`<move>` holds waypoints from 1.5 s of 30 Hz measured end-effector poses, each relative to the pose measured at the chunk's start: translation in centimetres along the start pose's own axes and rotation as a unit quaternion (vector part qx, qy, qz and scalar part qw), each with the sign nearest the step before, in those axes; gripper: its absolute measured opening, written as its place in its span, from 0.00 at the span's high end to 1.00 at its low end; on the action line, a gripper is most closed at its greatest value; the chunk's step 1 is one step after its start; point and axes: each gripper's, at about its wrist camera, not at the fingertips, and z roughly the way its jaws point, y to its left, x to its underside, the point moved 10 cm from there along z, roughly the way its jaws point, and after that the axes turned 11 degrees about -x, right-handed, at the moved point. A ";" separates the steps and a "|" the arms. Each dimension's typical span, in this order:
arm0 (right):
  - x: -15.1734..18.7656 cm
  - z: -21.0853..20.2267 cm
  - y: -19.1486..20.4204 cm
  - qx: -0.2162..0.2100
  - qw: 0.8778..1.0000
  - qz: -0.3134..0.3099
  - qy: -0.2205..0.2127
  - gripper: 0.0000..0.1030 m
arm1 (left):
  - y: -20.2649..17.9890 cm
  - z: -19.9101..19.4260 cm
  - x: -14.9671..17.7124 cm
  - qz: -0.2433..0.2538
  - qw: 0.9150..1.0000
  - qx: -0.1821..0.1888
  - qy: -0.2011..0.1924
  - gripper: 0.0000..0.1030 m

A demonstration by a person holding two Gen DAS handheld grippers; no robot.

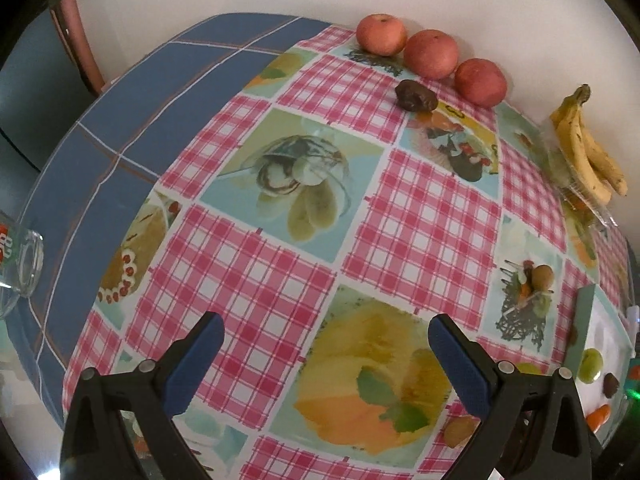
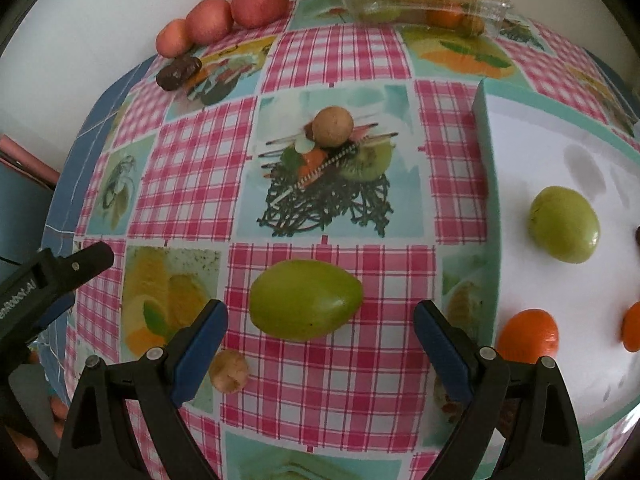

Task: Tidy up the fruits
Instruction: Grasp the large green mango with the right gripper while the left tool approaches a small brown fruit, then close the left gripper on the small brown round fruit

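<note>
My right gripper [image 2: 320,330] is open and empty, its jaws on either side of a green fruit [image 2: 306,299] lying on the checked tablecloth, just short of it. A small brown fruit [image 2: 229,371] lies by its left finger and another brown round fruit [image 2: 333,126] farther ahead. A white tray [image 2: 532,152] at the right holds a green fruit [image 2: 565,223] and orange fruits [image 2: 527,335]. My left gripper [image 1: 326,338] is open and empty over the cloth; it also shows at the left edge of the right wrist view [image 2: 72,266]. Three red apples [image 1: 430,54] and a dark date [image 1: 416,96] sit at the far edge.
Bananas [image 1: 588,152] lie on a clear plastic box [image 2: 424,8] by the wall. A glass [image 1: 20,264] stands at the left on the blue cloth [image 1: 140,112]. The tray [image 1: 584,320] sits at the right in the left wrist view.
</note>
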 end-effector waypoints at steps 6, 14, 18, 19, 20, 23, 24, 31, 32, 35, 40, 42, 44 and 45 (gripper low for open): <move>-0.2 -0.1 0.4 0.026 0.999 -0.028 -0.008 0.36 | -0.4 -0.1 -0.2 0.002 1.000 0.006 0.002 0.00; -0.4 0.6 1.5 0.016 0.999 -0.039 -0.006 0.46 | -1.0 0.3 0.2 0.006 1.000 0.017 0.013 0.00; -0.3 0.2 1.1 0.011 0.999 -0.036 -0.004 0.46 | -1.5 0.3 0.4 0.010 0.999 0.026 0.019 0.00; -0.3 0.0 0.9 0.008 0.999 -0.032 -0.004 0.46 | -1.7 0.3 0.5 0.009 0.999 0.029 0.023 0.00; -0.3 -0.4 0.7 0.005 1.000 -0.029 -0.005 0.46 | -1.9 0.3 0.5 0.008 0.999 0.033 0.024 0.00; -0.7 -1.9 0.3 0.000 1.000 -0.020 -0.017 0.46 | -2.7 0.3 0.9 0.013 0.998 0.051 0.033 0.00; -1.0 -2.8 0.1 0.000 1.000 -0.018 -0.025 0.46 | -2.9 0.2 1.1 0.015 0.998 0.052 0.036 0.00; -2.0 -6.8 -1.5 0.003 0.998 -0.003 -0.060 0.46 | -6.0 -0.2 3.2 0.049 0.991 0.104 0.067 0.07; -2.1 -7.3 -2.0 0.006 0.998 0.002 -0.063 0.46 | -6.5 -0.4 3.5 0.059 0.990 0.107 0.069 0.11; -2.2 -8.1 -3.4 0.011 0.998 0.015 -0.067 0.46 | -8.4 -0.4 5.2 0.102 0.985 0.113 0.081 0.20; -2.3 -9.3 -5.6 0.013 0.996 0.040 -0.076 0.46 | -10.1 -0.3 7.4 0.148 0.978 0.113 0.098 0.40; -2.3 -9.7 -6.1 0.013 0.996 0.045 -0.078 0.46 | -10.3 -0.3 7.8 0.157 0.977 0.102 0.097 0.44; -2.4 -10.0 -6.4 0.012 0.995 0.049 -0.082 0.46 | -10.3 -0.4 7.9 0.169 0.977 0.089 0.091 0.44; -2.4 -10.2 -6.5 0.011 0.995 0.051 -0.084 0.46 | -10.4 -0.4 8.1 0.173 0.977 0.087 0.089 0.45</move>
